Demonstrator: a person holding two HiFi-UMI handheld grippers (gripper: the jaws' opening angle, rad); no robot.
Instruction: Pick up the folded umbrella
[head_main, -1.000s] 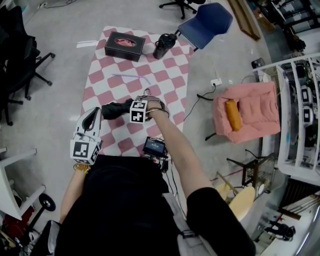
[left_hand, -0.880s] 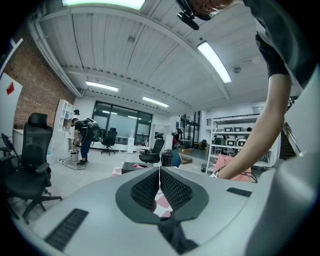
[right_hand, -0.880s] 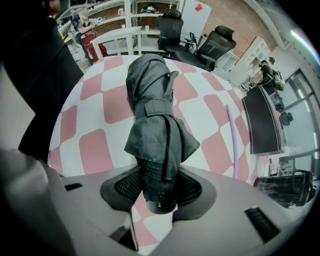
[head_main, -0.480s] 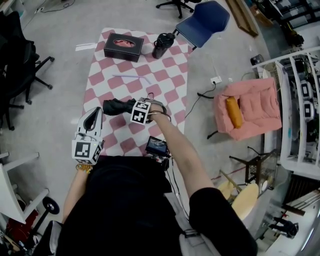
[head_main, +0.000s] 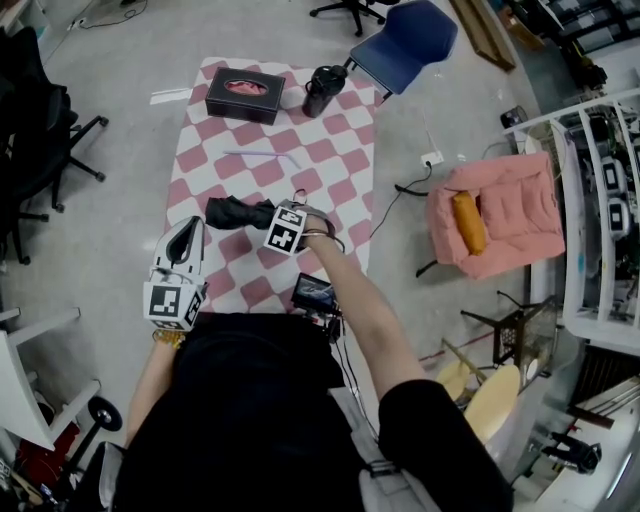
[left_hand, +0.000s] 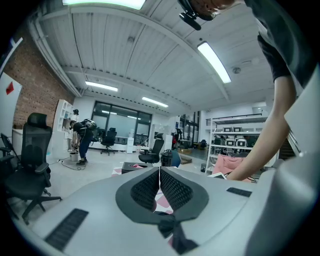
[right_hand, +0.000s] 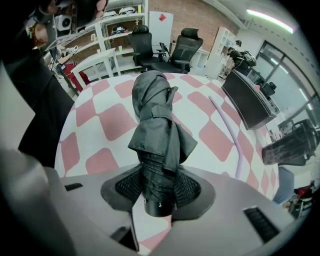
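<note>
Umbrella (right_hand: 157, 125), likely light, soft slippery cloth over a stiff core, lies on the tabletop (right_hand: 100, 120) ahead of the right tongs (right_hand: 159, 180), whose jaws have just been closing and pinch its firm butt end; left tongs (left_hand: 160, 172) are pressed together, empty.

Left gripper (left_hand: 159, 171), jaws closed together with nothing between them. Beyond the tips: a black box (left_hand: 134, 167) and a pink cushion (left_hand: 229, 163). Left: an office chair (left_hand: 31, 165) before a brick wall (left_hand: 35, 97). Right: a forearm (left_hand: 267, 145). Far back: a person (left_hand: 82, 136) bending over.
</note>
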